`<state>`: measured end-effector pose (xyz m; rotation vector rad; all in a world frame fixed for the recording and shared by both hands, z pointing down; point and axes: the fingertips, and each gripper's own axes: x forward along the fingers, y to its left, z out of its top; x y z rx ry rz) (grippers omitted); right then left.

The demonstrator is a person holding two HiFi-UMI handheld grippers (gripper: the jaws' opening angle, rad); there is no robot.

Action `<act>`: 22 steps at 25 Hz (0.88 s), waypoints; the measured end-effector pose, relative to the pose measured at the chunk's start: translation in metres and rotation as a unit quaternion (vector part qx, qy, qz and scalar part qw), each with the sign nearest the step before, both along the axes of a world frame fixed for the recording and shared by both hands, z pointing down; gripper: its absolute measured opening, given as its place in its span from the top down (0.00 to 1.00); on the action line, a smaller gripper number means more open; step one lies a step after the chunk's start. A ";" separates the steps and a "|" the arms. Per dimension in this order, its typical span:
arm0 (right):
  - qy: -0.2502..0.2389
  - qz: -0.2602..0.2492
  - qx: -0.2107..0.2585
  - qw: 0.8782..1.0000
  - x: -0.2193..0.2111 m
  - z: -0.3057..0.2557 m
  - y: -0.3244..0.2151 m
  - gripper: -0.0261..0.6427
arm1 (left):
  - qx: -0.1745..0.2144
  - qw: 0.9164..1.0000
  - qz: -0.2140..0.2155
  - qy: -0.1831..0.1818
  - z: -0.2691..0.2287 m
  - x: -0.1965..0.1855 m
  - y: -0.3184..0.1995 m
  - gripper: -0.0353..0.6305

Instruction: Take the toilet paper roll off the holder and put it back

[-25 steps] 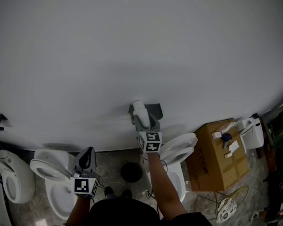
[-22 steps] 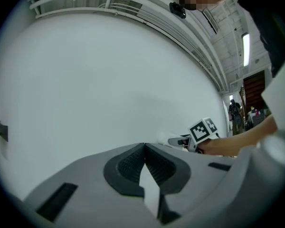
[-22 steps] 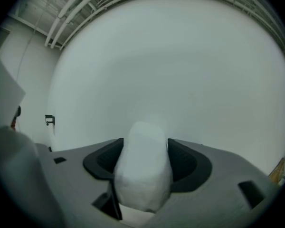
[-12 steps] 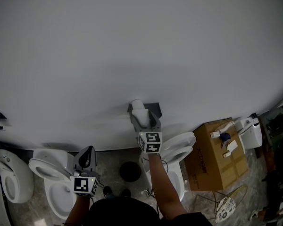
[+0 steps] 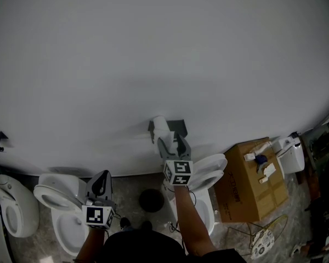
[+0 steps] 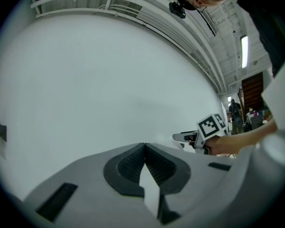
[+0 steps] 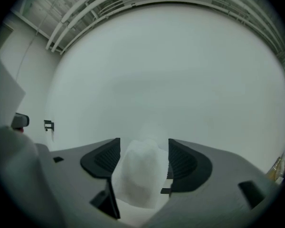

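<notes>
The white toilet paper roll (image 5: pixel 160 125) sits on the dark grey holder (image 5: pixel 179 126) fixed to the white wall. My right gripper (image 5: pixel 171 141) is just below it, jaws open, tips a little short of the roll. In the right gripper view the roll (image 7: pixel 140 179) shows between the spread jaws of the right gripper (image 7: pixel 143 144), and the dark pads do not press on it. My left gripper (image 5: pixel 101 183) hangs low at the left over a toilet, away from the holder. The left gripper (image 6: pixel 145 148) is shut and holds nothing.
A toilet (image 5: pixel 57 197) stands below the left gripper, with another (image 5: pixel 13 207) at the far left. A third, lid up (image 5: pixel 209 171), is under my right arm. A cardboard box (image 5: pixel 252 182) with small items stands at the right. A black round object (image 5: pixel 152 200) lies on the floor.
The right gripper's jaws have spread off the roll and the gripper has drawn back down from the holder. The roll stays on the holder. The left gripper has not moved.
</notes>
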<state>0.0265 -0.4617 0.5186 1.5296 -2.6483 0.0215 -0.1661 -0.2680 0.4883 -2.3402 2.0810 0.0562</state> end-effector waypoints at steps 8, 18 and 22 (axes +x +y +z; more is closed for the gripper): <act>-0.027 0.003 0.044 0.999 0.014 -0.032 0.045 0.77 | -0.001 1.000 0.000 -0.001 -0.006 -0.001 0.006 0.94; -0.055 0.017 0.044 0.997 0.033 -0.043 0.091 0.89 | 0.008 1.000 0.007 0.000 -0.016 0.007 0.011 0.94; -0.060 0.028 0.047 0.997 0.043 -0.042 0.112 0.94 | 0.013 1.000 0.008 0.000 -0.020 0.008 0.014 0.94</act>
